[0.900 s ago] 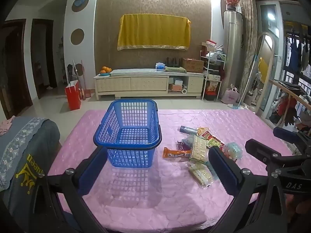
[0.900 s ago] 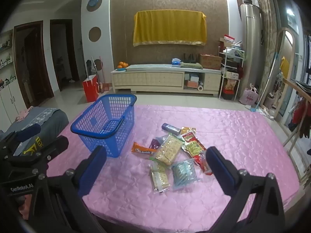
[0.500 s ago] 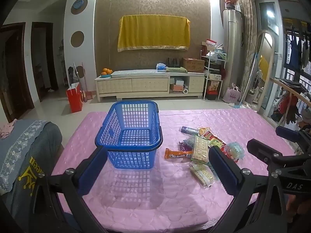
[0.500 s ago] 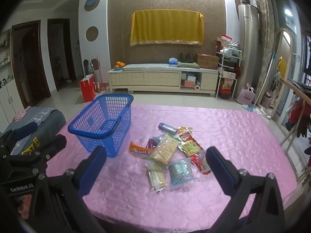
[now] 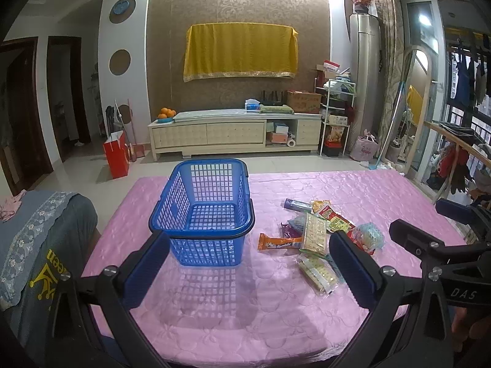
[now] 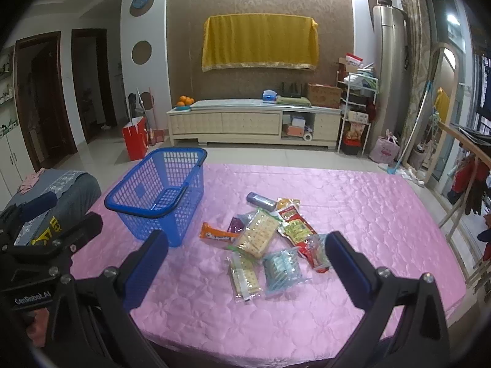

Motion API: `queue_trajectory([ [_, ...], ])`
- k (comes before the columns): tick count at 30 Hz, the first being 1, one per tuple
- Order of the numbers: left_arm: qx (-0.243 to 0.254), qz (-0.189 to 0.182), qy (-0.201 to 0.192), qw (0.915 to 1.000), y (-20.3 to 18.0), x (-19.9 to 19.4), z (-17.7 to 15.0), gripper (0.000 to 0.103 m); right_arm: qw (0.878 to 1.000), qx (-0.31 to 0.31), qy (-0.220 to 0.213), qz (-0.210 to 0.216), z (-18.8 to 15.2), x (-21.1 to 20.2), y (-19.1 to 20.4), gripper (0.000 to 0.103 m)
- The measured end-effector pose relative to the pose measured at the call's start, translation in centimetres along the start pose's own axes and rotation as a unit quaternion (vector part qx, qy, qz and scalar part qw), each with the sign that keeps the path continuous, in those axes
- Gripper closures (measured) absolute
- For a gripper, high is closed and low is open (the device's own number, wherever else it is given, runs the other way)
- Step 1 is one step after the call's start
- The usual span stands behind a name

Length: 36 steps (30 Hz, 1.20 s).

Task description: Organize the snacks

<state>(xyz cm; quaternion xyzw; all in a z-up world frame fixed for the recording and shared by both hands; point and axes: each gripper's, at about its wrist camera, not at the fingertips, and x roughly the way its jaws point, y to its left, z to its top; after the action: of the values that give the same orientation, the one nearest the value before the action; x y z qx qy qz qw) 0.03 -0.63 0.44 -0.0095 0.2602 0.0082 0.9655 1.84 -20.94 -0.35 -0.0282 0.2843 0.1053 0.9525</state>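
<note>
The blue basket (image 5: 204, 214) stands empty on the pink tabletop (image 5: 353, 184). The snack packs (image 6: 267, 239) lie in a heap just beside it. The left tongs (image 5: 250, 263) and right tongs (image 6: 245, 263) are both wide open, holding nothing.

basket (image 5: 202, 214) on the table (image 5: 353, 190), snack packets (image 6: 267, 239) heaped just to its right, cabinet (image 5: 233, 133) behind

One blue basket (image 6: 159, 196) stands beyond the left fingers. Two cracker packs (image 6: 257, 236) lie between the right fingers, with one orange bar (image 6: 216, 234) and one purple tube (image 6: 261, 200) farther out.
</note>
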Motion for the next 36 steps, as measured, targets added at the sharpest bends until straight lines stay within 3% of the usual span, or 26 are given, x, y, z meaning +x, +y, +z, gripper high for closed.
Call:
queue_trajectory([
  [36,0.003,-0.007,-0.001,1.0000,-0.55,-0.09,-0.56,0.000,1.000,0.006,0.014,-0.007,-0.75,-0.04,-0.10,0.000],
])
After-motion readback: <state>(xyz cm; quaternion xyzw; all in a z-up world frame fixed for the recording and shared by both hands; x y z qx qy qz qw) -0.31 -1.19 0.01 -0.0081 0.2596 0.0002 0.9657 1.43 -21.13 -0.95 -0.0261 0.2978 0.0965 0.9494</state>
